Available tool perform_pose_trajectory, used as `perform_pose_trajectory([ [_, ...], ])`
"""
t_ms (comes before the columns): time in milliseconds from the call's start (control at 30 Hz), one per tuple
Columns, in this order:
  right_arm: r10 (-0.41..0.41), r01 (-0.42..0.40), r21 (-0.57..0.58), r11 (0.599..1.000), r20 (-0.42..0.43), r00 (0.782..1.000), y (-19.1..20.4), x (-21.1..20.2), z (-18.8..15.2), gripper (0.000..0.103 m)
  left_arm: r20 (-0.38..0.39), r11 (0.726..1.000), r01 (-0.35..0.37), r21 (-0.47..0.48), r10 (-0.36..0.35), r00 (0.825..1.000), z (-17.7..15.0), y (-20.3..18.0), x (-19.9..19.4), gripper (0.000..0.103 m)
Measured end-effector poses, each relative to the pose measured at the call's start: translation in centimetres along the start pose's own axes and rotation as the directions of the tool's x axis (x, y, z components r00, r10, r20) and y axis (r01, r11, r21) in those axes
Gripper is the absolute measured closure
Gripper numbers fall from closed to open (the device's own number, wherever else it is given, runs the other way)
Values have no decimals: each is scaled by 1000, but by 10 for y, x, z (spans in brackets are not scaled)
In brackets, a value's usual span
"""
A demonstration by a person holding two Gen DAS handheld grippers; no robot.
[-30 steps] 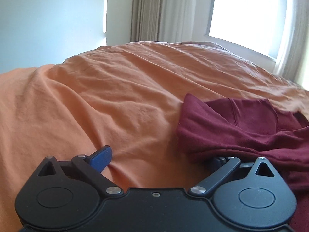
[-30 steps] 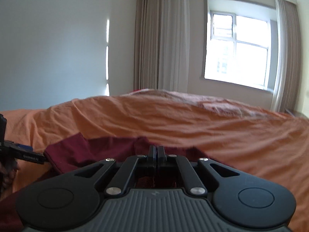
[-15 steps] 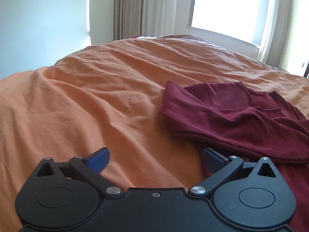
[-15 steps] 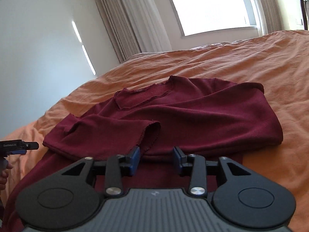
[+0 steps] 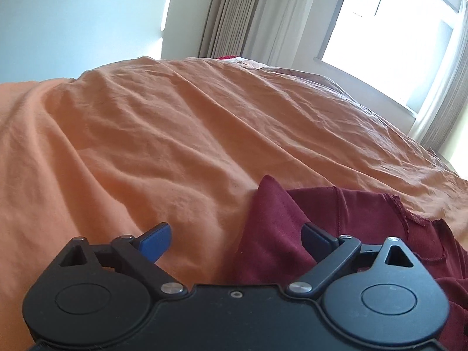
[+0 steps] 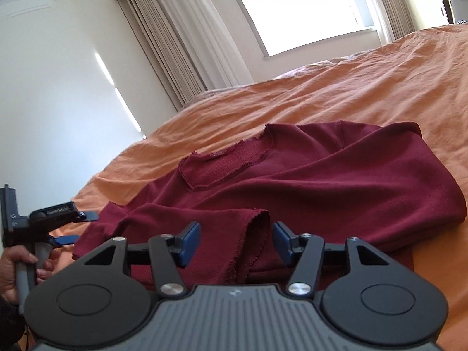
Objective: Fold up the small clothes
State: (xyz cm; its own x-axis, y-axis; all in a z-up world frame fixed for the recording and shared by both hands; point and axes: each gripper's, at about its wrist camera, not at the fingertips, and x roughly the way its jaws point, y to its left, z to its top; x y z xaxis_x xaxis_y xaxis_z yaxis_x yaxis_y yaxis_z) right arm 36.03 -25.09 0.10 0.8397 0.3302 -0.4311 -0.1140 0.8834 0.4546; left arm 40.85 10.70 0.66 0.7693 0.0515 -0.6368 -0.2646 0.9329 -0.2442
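Both grippers now stand wide apart with nothing between the pads, where a second ago your right one was pinched shut low at the cloth; you have let go, so this fold is laid down and the next grasp is yours to pick.

Left wrist view: your left gripper (image 5: 235,238) sits low over the orange bed (image 5: 175,134), tilted up toward the curtains. Its right pad rests over the maroon shirt (image 5: 336,225), its left pad over bare sheet, so the shirt's folded corner pokes up just ahead between them. It has dropped closer to that edge than half a second ago.

Right wrist view: your right gripper (image 6: 236,244) hovers above the shirt (image 6: 336,175), rolled to one side. The sleeve cuff (image 6: 254,234) lies directly between the spread pads, untouched. Your left hand (image 6: 20,266) holds its gripper far to the left, at the shirt's edge.
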Motion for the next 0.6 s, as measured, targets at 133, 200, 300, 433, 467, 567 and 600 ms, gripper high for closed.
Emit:
perform_pose_trajectory([
  [133,-35,34,-26,999,-45,998,4,13,-1,46,-21,999,48,26,-47,999,1,-3,8,24],
  [200,-43,40,-75,996,-41,998,10,18,-5,65,-40,997,70,40,-68,997,1,-6,11,53],
  [300,-73,72,-164,984,4,997,23,15,-4,92,-48,995,96,25,-94,994,-1,-10,10,93],
  [433,-95,119,-214,970,118,988,37,0,6,96,108,990,123,67,-130,986,0,-18,-21,96],
  [467,-99,122,-213,969,115,988,38,0,9,96,139,989,126,75,-136,981,-1,-20,-28,96],
  [567,-129,143,-220,965,75,989,38,15,12,96,186,991,114,71,-125,974,-3,-20,-34,96],
  [600,-147,155,-221,963,54,988,36,21,11,96,179,992,106,65,-116,977,-3,-20,-31,96],
])
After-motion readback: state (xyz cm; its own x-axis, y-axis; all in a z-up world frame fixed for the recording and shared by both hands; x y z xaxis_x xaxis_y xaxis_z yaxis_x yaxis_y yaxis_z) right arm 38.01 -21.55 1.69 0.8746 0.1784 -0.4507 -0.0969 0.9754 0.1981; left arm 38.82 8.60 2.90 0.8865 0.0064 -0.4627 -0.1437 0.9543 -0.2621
